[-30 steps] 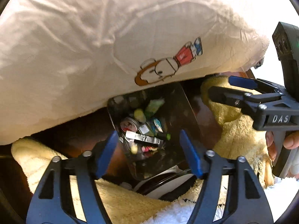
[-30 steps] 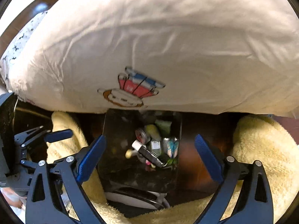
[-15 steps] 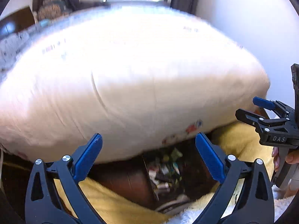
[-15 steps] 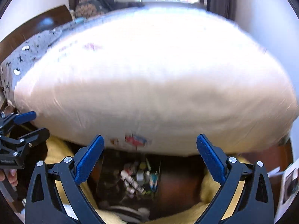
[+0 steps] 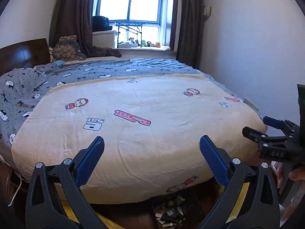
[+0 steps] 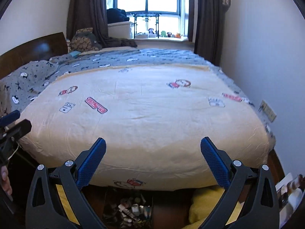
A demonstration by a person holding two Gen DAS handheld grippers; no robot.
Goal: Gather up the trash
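A dark bin holding several pieces of trash (image 6: 129, 211) stands on the floor below the foot of the bed; it also shows in the left wrist view (image 5: 169, 213). My left gripper (image 5: 152, 160) is open and empty, raised above the bed's foot. My right gripper (image 6: 153, 161) is open and empty too, at a similar height. The right gripper (image 5: 270, 131) also shows at the right of the left wrist view, and the left gripper's fingers (image 6: 11, 124) show at the left of the right wrist view.
A bed with a cream cartoon-print quilt (image 5: 143, 114) and grey cover (image 5: 28, 87) fills the room ahead. A yellow fluffy blanket (image 6: 207, 204) lies on the floor beside the bin. A dark headboard (image 6: 32, 51) is at left, a window (image 6: 152, 5) behind, a wall (image 6: 266, 47) at right.
Both grippers have risen and tilted up from just above the bin to look over the whole bed. The bin has dropped to the bottom edge of both views. Both stay open.
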